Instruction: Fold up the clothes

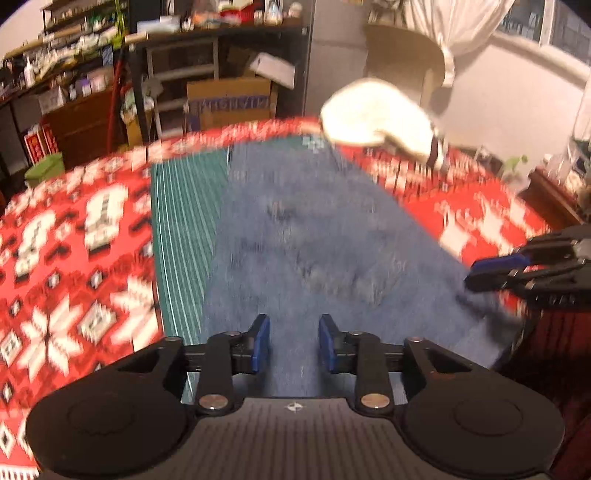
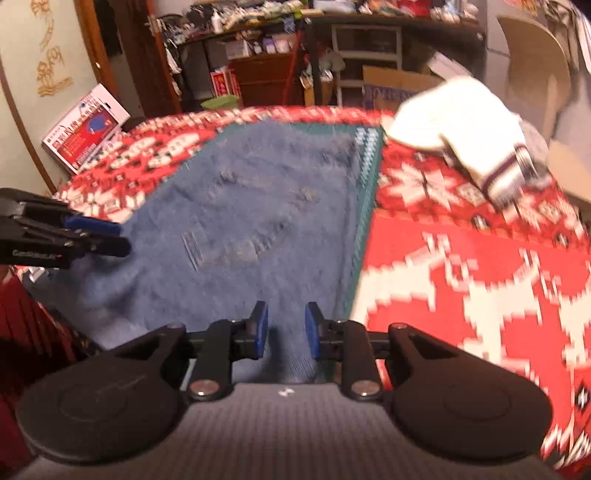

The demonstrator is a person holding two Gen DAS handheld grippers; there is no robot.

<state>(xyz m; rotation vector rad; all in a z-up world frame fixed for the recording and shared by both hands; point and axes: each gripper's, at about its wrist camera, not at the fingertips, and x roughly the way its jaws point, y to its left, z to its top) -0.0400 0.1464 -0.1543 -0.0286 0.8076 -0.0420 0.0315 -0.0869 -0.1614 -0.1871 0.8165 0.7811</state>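
From your left wrist camera, the left gripper [image 1: 294, 343] has its two blue pads standing a narrow gap apart, with blue cloth seen between them; motion blur keeps you from telling whether they pinch it. The blue denim garment [image 1: 314, 236] runs from the jaws up toward 12 o'clock, lying on a green cutting mat [image 1: 184, 229] whose bare strip shows at 10 o'clock. Your right gripper [image 1: 498, 273] comes in at 3 o'clock, its tips at the garment's right edge; whether it grips there is unclear. Only this view shows the window and white curtain [image 1: 454, 33] at 1 o'clock. A white folded garment [image 1: 373, 114] sits at the far table edge, at 1 o'clock.

From your right wrist camera, the right gripper [image 2: 286, 334] likewise shows a narrow gap between its pads, denim behind them, grip not readable. The denim garment [image 2: 258, 206] spreads toward 11 o'clock; here the mat [image 2: 369, 184] shows along its right side. Your left gripper [image 2: 92, 236] enters at 9 o'clock, over the garment's left edge. Only this view shows the red-and-white box [image 2: 85, 129] leaning at 10 o'clock.

The table wears a red-and-white patterned cloth [image 2: 461, 258]; cluttered shelves [image 1: 92, 44] and a cardboard box [image 1: 229, 99] stand behind.

Count: two grippers, one denim garment, one white garment, one mat.
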